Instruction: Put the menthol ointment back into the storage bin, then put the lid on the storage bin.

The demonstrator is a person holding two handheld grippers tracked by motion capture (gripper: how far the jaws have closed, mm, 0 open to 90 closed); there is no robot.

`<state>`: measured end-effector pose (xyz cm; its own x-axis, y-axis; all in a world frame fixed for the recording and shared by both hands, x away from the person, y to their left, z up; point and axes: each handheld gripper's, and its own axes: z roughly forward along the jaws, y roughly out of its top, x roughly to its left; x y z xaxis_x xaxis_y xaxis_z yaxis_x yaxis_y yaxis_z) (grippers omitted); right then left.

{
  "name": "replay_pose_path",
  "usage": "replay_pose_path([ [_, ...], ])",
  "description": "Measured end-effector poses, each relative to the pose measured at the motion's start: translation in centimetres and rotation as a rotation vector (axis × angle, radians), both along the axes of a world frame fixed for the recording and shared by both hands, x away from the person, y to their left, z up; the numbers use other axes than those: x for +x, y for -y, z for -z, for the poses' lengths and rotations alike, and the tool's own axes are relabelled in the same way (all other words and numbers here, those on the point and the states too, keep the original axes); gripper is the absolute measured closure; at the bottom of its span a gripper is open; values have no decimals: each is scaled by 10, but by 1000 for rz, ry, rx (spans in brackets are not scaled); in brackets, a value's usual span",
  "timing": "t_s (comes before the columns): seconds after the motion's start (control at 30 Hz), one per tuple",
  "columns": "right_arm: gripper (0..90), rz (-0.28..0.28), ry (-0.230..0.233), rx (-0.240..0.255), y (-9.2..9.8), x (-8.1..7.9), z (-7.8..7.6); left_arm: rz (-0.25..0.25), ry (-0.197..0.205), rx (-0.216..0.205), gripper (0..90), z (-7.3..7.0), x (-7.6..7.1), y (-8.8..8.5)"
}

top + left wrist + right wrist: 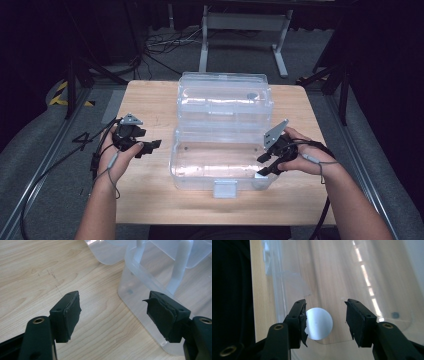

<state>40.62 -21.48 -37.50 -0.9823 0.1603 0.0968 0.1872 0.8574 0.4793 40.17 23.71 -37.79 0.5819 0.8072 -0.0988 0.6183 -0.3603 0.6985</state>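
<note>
Where the wooden table (150,105) meets the person's side: left tool (148,146) agape, gripping nothing, just left of clear plastic box (220,160); right tool (265,165) agape at box's right front corner, nothing pinched; farther back, raised lid (225,95).

Bright table, dark surroundings

In the high view, overhead light falls on the pale wooden table (150,105) while the floor and edges sink into near black; the picture is soft and grainy. White glare streaks run across the clear plastic lidded box (222,105), repeated as a row of highlights in the right gripper view. Both gripper views are sharp, with faint shadows.
</note>
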Motion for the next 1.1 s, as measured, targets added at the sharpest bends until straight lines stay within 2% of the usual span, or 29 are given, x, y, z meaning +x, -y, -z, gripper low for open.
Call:
replay_pose_path([
  [0.1, 525, 33, 20, 40, 3, 1, -6, 11, 15, -5, 269, -2, 0, 1],
  [0.23, 527, 58, 40, 96, 4, 2, -14, 36, 14, -26, 238, -3, 0, 5],
  [0.4, 528, 101, 78, 150, 7, 6, -24, 46, 30, -29, 248, -6, -1, 8],
  [0.57, 535, 156, 98, 204, 10, 9, -32, 54, 34, -25, 259, -9, -5, 11],
  [0.6, 535, 165, 96, 214, 11, 9, -34, 57, 22, -24, 263, -10, -5, 12],
  [0.7, 536, 177, 104, 243, 11, 9, -39, 72, 22, -7, 274, -12, -6, 13],
  [0.8, 542, 177, 97, 282, 11, 9, -45, 83, 21, -15, 278, -13, -7, 15],
  [1.1, 544, 221, 145, 325, 7, 14, -60, 90, 21, -15, 285, -15, -8, 14],
])
